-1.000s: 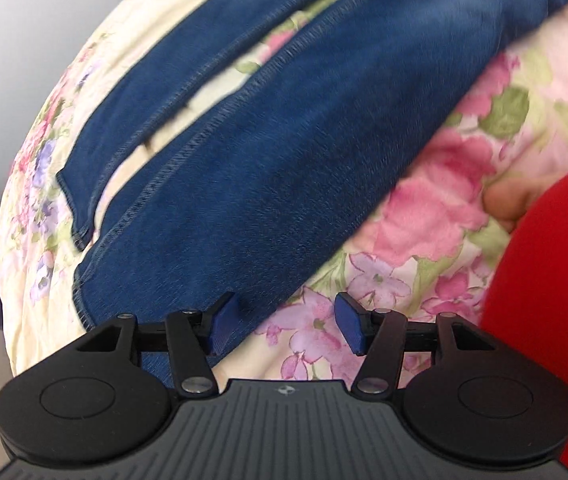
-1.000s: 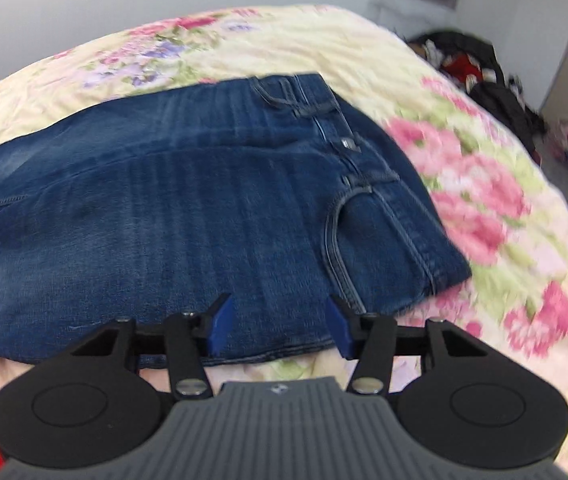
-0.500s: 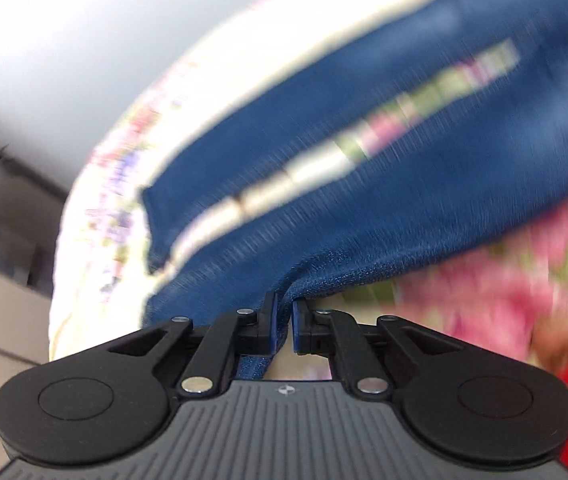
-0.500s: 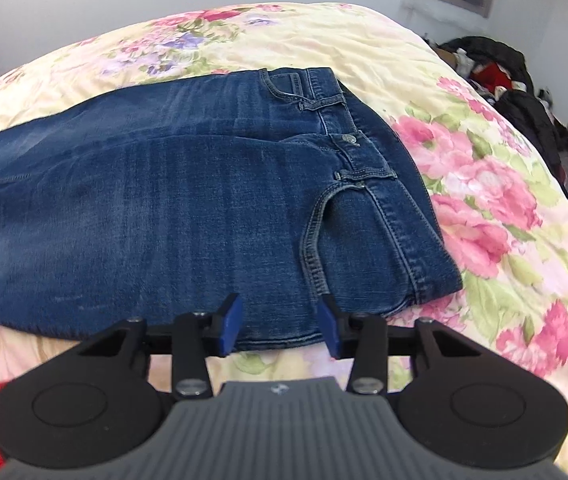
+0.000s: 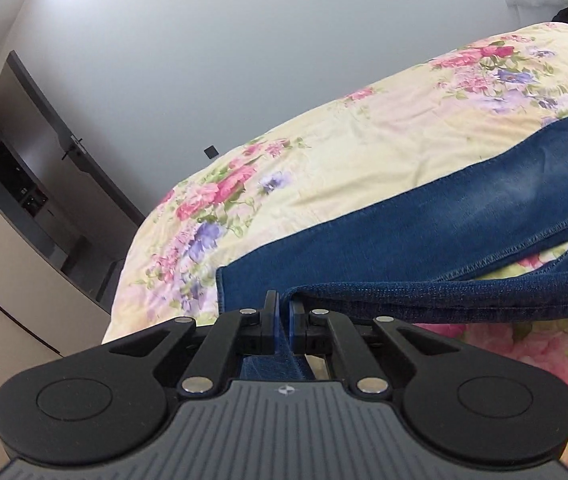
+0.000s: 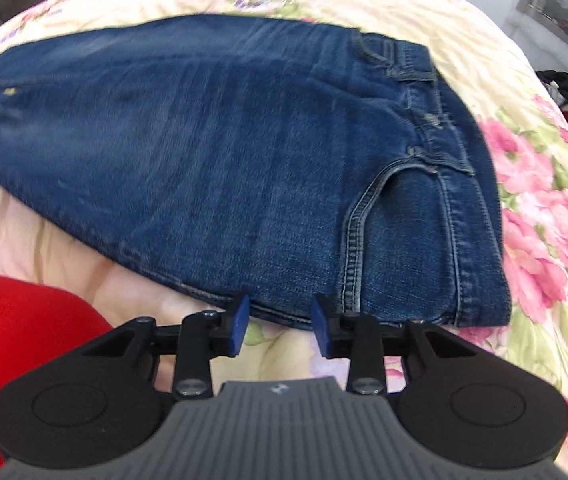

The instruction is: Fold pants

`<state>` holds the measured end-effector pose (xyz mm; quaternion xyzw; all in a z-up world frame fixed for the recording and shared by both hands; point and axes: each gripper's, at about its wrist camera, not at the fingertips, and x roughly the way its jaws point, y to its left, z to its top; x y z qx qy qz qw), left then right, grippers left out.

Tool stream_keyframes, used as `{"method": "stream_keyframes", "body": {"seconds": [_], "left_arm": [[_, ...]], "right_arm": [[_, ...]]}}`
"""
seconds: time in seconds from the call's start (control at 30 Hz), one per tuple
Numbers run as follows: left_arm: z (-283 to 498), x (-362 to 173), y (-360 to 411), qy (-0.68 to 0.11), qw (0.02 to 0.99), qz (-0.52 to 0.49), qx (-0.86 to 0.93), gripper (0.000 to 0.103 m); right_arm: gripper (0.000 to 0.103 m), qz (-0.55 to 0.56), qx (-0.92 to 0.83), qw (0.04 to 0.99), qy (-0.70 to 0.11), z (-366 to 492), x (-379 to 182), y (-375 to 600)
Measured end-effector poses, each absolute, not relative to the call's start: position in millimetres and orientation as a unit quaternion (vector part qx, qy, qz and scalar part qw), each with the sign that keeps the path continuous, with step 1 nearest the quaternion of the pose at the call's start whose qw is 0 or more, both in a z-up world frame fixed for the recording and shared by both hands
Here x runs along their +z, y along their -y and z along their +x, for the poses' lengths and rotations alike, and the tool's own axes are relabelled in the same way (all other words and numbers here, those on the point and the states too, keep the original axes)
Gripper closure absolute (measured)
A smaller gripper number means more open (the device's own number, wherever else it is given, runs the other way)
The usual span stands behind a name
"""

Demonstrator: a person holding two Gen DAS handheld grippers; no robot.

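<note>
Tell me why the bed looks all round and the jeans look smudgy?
Both views use a fisheye lens, so the flat bed bulges like a ball. In the right wrist view the jeans smear, most around the waistband, from motion blur. The left wrist view is sharper: stitches on the jeans show, and the wall glows bright at top left.

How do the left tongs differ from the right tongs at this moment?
The left tongs are shut on the jeans, pinching a leg near its hem; the right tongs are closing, with nothing pressed between their pads yet. The left tongs hold their fold of denim off the floral bedspread; the right tongs sit at the near edge of the jeans by the waist. Both have blue pads.
</note>
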<state>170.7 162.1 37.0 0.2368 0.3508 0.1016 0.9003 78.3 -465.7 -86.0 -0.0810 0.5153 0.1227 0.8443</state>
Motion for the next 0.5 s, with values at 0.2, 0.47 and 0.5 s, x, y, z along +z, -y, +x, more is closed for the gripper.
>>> {"method": "stream_keyframes", "body": {"seconds": [0.2, 0.47, 0.5], "left_arm": [[174, 45, -147, -0.352, 0.900, 0.234, 0.108, 0.099], [179, 56, -139, -0.347, 0.902, 0.232, 0.110, 0.099], [179, 56, -138, -0.347, 0.902, 0.232, 0.110, 0.099]], "right_arm": [[0.067, -0.125, 0.136, 0.836, -0.517, 81, -94, 455], [0.060, -0.152, 0.141, 0.830, -0.518, 86, -100, 448], [0.061, -0.154, 0.137, 0.831, -0.517, 86, -101, 448]]}}
